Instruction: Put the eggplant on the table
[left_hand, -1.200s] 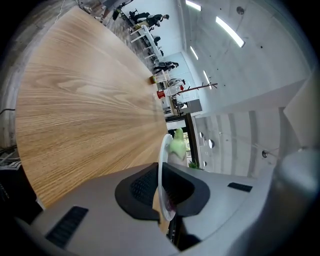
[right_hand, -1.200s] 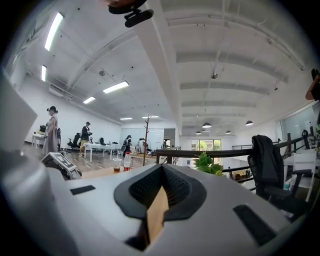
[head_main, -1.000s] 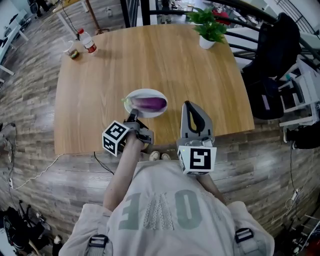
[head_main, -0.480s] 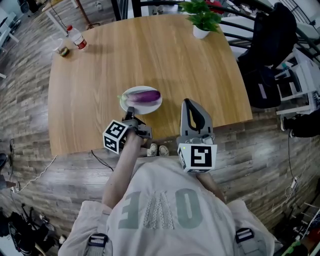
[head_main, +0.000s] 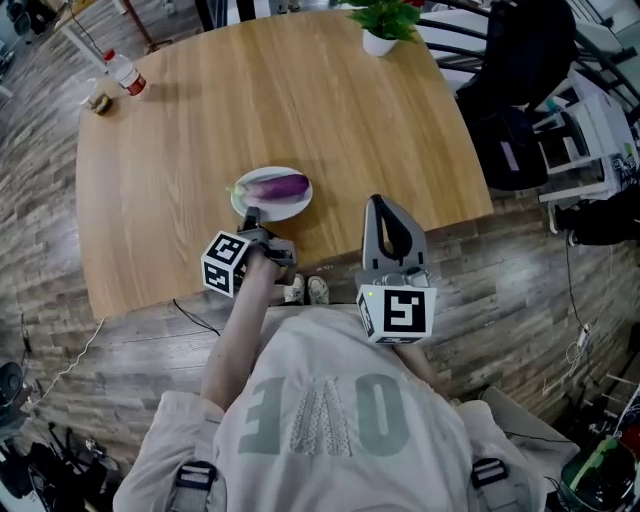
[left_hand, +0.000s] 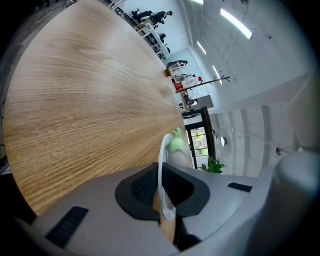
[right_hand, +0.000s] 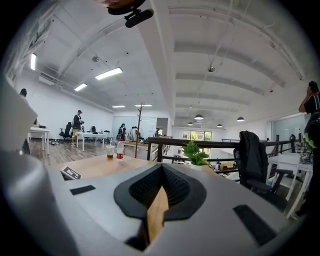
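Farther off, bottle (head_main: 124, 72), cup (head_main: 98, 100) and potted plant (head_main: 383, 22) stand; eggplant (head_main: 278, 186) lies on plate (head_main: 296, 207).

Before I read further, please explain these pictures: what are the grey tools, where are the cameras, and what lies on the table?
A person holds a two-jaw gripper in each hand; there is no robot arm. The top-down picture comes from a camera on the person's head; the other two come from cameras riding on each gripper, looking along its jaws. On the wooden table stand a white plate with a purple eggplant and, at the far edge, a bottle, a cup and a potted plant. The left gripper is shut on the plate's near rim. The right gripper is shut and empty.
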